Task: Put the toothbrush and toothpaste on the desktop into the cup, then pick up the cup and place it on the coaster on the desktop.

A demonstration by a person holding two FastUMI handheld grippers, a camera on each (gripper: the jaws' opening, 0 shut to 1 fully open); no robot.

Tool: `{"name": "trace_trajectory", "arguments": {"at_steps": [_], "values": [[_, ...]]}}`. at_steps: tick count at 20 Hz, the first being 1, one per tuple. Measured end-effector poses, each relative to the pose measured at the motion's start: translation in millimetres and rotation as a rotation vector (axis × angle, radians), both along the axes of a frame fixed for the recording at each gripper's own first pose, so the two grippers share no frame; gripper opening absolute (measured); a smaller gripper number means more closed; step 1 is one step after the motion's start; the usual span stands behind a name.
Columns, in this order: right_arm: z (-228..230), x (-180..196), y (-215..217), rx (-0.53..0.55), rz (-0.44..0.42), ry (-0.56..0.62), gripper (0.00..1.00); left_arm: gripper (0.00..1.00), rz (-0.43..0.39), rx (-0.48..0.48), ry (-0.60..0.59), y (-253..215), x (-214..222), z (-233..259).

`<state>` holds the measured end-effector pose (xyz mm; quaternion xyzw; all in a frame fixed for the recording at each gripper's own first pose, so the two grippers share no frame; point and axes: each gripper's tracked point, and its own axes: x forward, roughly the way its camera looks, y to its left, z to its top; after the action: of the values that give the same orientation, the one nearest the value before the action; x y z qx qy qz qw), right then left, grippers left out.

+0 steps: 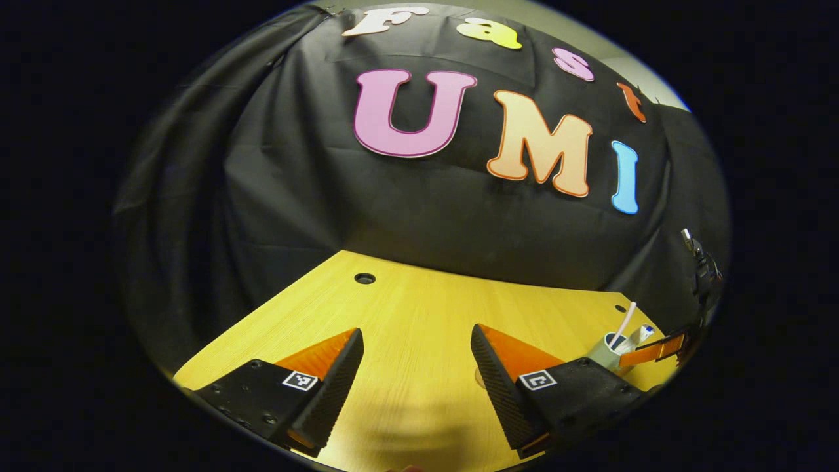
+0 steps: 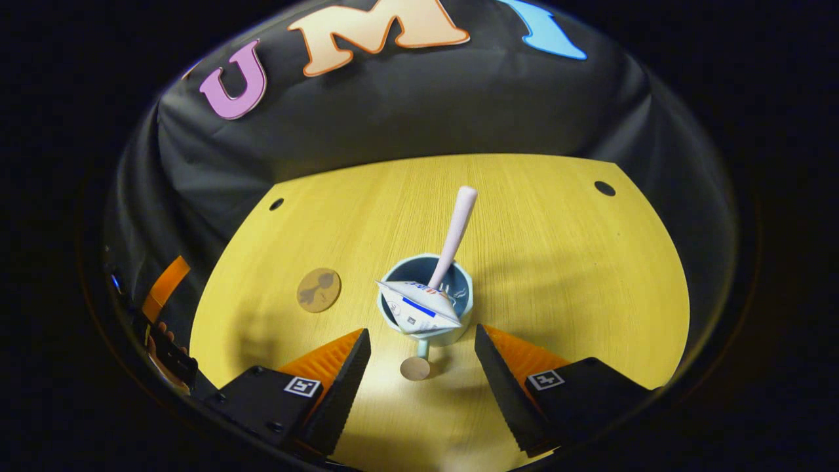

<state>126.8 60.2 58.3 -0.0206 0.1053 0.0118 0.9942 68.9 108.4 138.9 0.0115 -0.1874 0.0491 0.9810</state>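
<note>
Left gripper view: the left gripper [image 1: 417,357] hangs low over the desk [image 1: 419,308], fingers spread wide apart, nothing between them but bare wood. Just behind its right finger a sliver of the coaster [image 1: 480,378] peeks out, mostly hidden. Farther off to its right, near the desk's edge, sits the cup [image 1: 606,353] with the toothbrush [image 1: 624,322] sticking up out of it and the toothpaste [image 1: 637,338] leaning inside. The other gripper shows there too, one finger close beside the cup.

Right gripper view: the right gripper [image 2: 423,357] is spread open, gripping nothing, and the cup [image 2: 426,307] stands upright on the desk [image 2: 557,262] just ahead of the gap between its fingers. The toothbrush [image 2: 455,233] stands in the cup, handle tilted up and away. The toothpaste [image 2: 419,307] is in there as well, its flat crimped end fanning over the near rim. The coaster [image 2: 318,289] lies flat ahead and to the left of the cup, clearly apart from it. At the far left edge, the other gripper and the hand [image 2: 159,347] holding it.
</note>
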Motion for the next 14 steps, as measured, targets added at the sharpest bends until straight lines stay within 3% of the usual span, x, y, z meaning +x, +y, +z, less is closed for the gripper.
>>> {"name": "trace_trajectory", "arguments": {"at_steps": [6, 7, 9, 10, 14], "values": [[-20.7, 25.5, -9.5, -0.072, -0.058, 0.167, 0.98, 0.95, 0.028, -0.007, 0.057, 12.5, -4.1, -19.8], [-24.5, 28.5, -12.6, -0.100, -0.071, 0.200, 0.84, 0.95, 0.026, -0.009, 0.072, 12.0, -4.9, -24.3], [-30.0, 32.3, -14.9, -0.124, -0.082, 0.233, 0.79, 0.95, 0.022, -0.011, 0.087, 9.8, -5.2, -29.8], [-31.9, 33.1, -13.5, -0.124, -0.080, 0.248, 0.83, 0.95, 0.021, -0.011, 0.091, 9.6, -6.4, -31.3], [-40.9, 37.1, -17.9, -0.135, -0.097, 0.292, 0.58, 0.95, 0.026, -0.009, 0.100, 7.5, -7.4, -34.7]]}}
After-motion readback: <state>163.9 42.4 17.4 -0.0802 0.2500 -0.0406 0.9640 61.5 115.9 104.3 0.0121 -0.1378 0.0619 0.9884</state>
